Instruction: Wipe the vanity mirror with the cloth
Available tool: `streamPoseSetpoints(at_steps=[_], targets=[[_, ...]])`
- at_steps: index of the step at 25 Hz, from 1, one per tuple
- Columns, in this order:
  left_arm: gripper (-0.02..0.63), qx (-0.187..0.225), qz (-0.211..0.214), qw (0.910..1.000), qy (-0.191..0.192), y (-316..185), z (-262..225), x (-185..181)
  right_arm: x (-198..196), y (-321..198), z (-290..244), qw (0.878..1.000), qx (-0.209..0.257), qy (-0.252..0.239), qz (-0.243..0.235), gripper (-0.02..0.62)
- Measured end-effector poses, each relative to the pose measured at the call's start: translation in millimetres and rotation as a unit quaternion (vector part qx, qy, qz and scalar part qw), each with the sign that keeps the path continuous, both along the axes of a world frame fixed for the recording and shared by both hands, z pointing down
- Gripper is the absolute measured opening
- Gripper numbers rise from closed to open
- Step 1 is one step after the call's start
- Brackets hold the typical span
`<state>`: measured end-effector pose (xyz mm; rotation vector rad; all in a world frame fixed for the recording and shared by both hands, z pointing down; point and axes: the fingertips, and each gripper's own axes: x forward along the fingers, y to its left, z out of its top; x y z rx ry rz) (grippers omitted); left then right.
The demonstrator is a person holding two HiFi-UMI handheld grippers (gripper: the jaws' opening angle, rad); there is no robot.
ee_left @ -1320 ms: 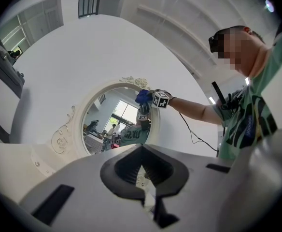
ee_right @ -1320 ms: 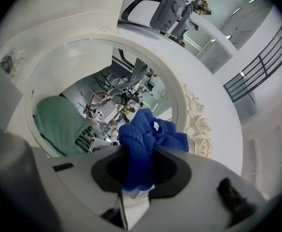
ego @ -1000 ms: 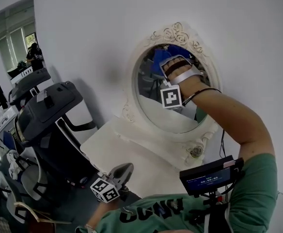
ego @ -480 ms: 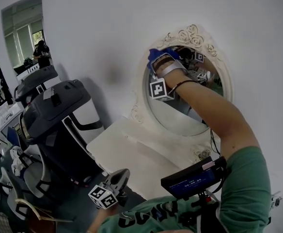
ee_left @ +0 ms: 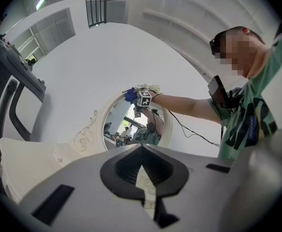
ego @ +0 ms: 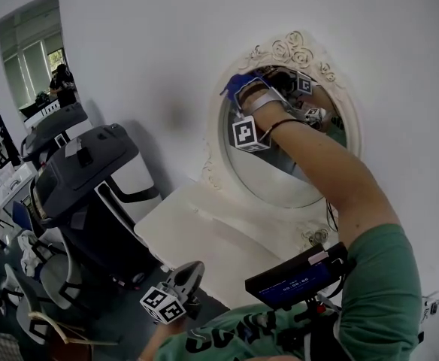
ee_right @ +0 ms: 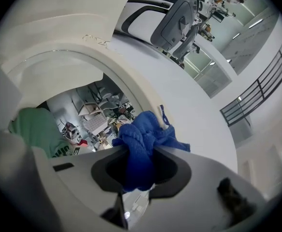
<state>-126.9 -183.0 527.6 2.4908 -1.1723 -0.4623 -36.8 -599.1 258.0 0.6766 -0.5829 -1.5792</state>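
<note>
At the wall: vanity mirror [ego: 276, 179], oval, in an ornate white frame with rose scrollwork at its crown. It stands at the back of a white worktop [ego: 182, 232].
Cloth [ego: 237, 85]: blue and bunched. It sits at the upper left edge of the mirror, where the glass meets the frame. Contact with the glass cannot be confirmed.
Right hand-held gripper [ego: 243, 95]: raised to the mirror's upper left. The jaws are clamped on the cloth, with a thick fold filling the gap between them. The rest of the cloth spills beyond the tips, as the right gripper view shows.
Left hand-held gripper [ego: 189, 271]: held low, in front of the worktop and well apart from the mirror. The jaws are closed to a narrow slit and hold nothing. It points up toward the mirror.
Right arm [ego: 332, 179]: bare forearm stretched across the mirror face, with a green sleeve at the shoulder.
Chest device [ego: 295, 278]: small dark unit with a lit screen, mounted at the person's front.
Surroundings: dark grey office chair [ego: 84, 179] left of the worktop, with more chairs behind it.
</note>
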Motion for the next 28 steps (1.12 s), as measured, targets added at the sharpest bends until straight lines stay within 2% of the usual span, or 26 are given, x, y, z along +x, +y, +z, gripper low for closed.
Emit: streamPoseSetpoints(at_steps=[6,12,17,24,26,28], targets=[[0.006,0.008,0.025,0.9996,-0.007,-9,-9,19,67,35,-10,0.999,-0.002,-0.013,0.04,0.087],[0.006,0.029,0.07,0.997,-0.011,-20,-27,57,147,81,-21,0.998,0.002,-0.013,0.06,0.087],[0.006,0.043,0.098,0.9942,-0.013,-19,-39,82,203,114,-29,0.994,-0.003,-0.023,0.104,0.087],[0.006,0.042,0.091,0.9949,-0.012,-7,-38,81,216,123,-25,0.991,-0.01,-0.023,0.132,0.087],[0.006,0.039,0.079,0.9961,-0.013,-3,-35,70,205,124,-22,0.992,-0.018,-0.028,0.121,0.087],[0.006,0.033,0.061,0.9975,-0.014,0,-30,55,178,125,-16,0.996,-0.027,-0.031,0.082,0.087]])
